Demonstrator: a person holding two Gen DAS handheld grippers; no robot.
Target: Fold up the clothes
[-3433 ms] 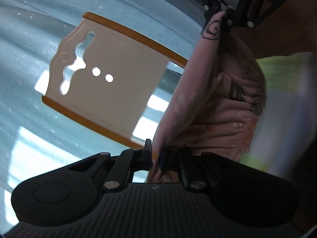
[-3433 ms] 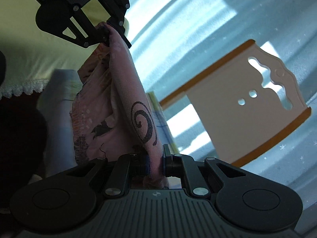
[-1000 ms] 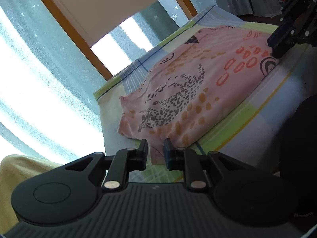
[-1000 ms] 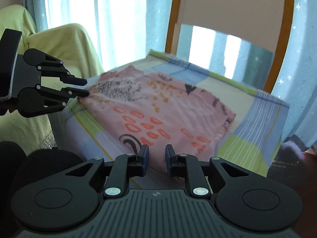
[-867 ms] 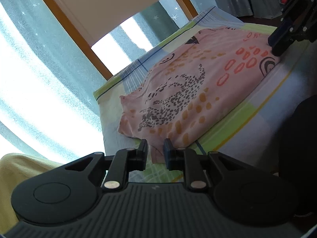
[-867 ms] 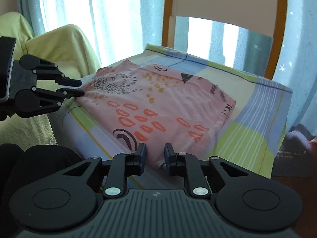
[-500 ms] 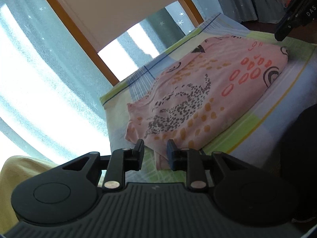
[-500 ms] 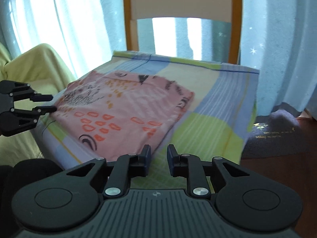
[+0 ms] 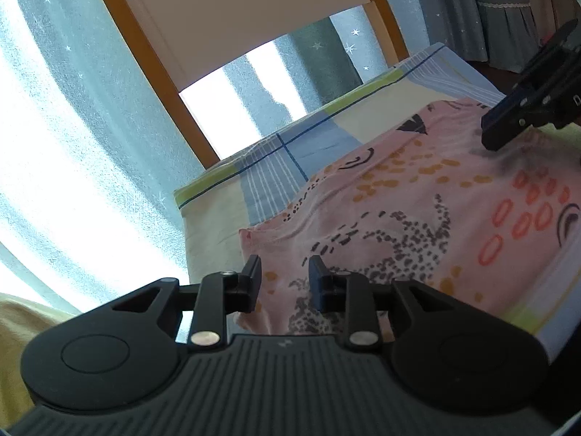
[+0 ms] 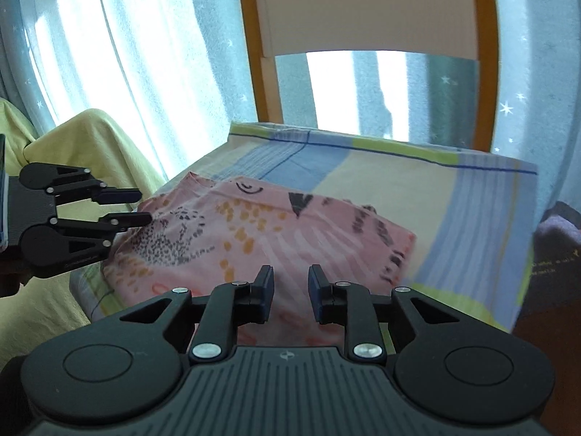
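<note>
While it lies flat on the checked cushion (image 10: 454,196) of the chair (image 10: 363,11), the pink garment (image 10: 290,232) looks thin, limp and light, likely to sag and crease unless taken at 2 corners or along a hem. Left gripper (image 9: 283,270) and right gripper (image 10: 290,279) have just been opening; both jaws stand slightly apart, gripping nothing, with fabric at 12 o'clock of each.

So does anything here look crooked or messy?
Nothing much stands out. The pink patterned garment lies folded on the checked cushion, set at a slant to its edges, with faint ripples near one corner. Both grippers, left and right, have jaws apart, holding nothing.
</note>
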